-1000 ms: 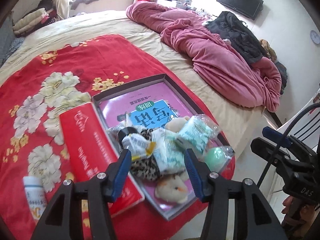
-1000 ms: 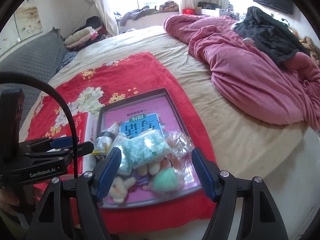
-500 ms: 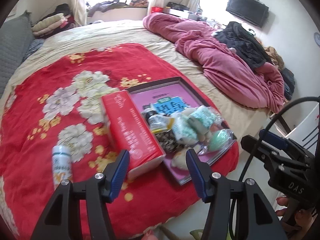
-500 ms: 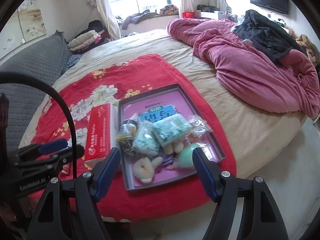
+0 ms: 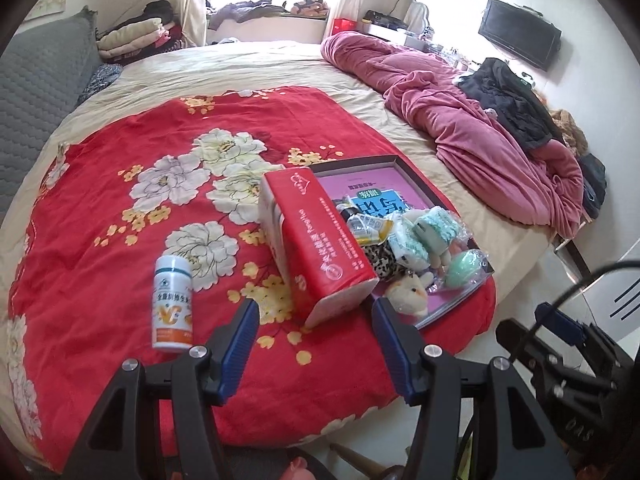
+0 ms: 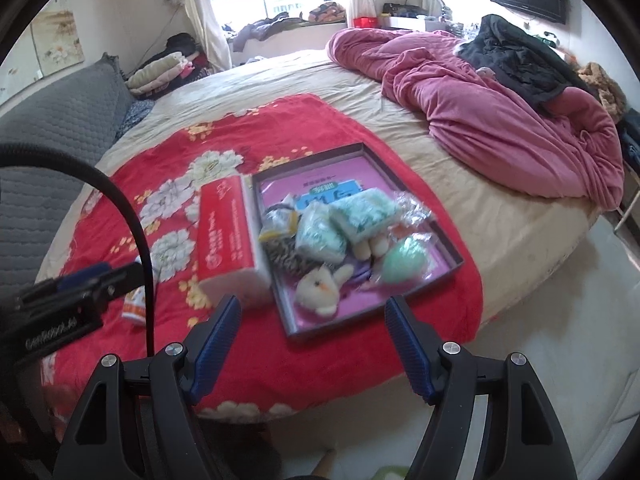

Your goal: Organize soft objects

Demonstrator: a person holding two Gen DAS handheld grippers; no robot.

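Soft toys piled in tray (image 6: 448,246) — untouched

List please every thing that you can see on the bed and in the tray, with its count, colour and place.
Flowered bedspread: one, red, over the beige bed.
Shallow cardboard tray: one, dark rim, pink lining, on the bedspread.
Long tissue box: one, red, left of the tray.
Plastic pill bottle: one, white and orange, lying left of the box.
Tissue packets: two, mint green, in the tray.
Plush chick: one, cream, tray's near end.
Wrapped round sponge: one, green, tray's right side.
Rumpled quilt: one, pink, far right.
Left gripper: blue pads, open, empty.
Right gripper: blue pads, open, empty.
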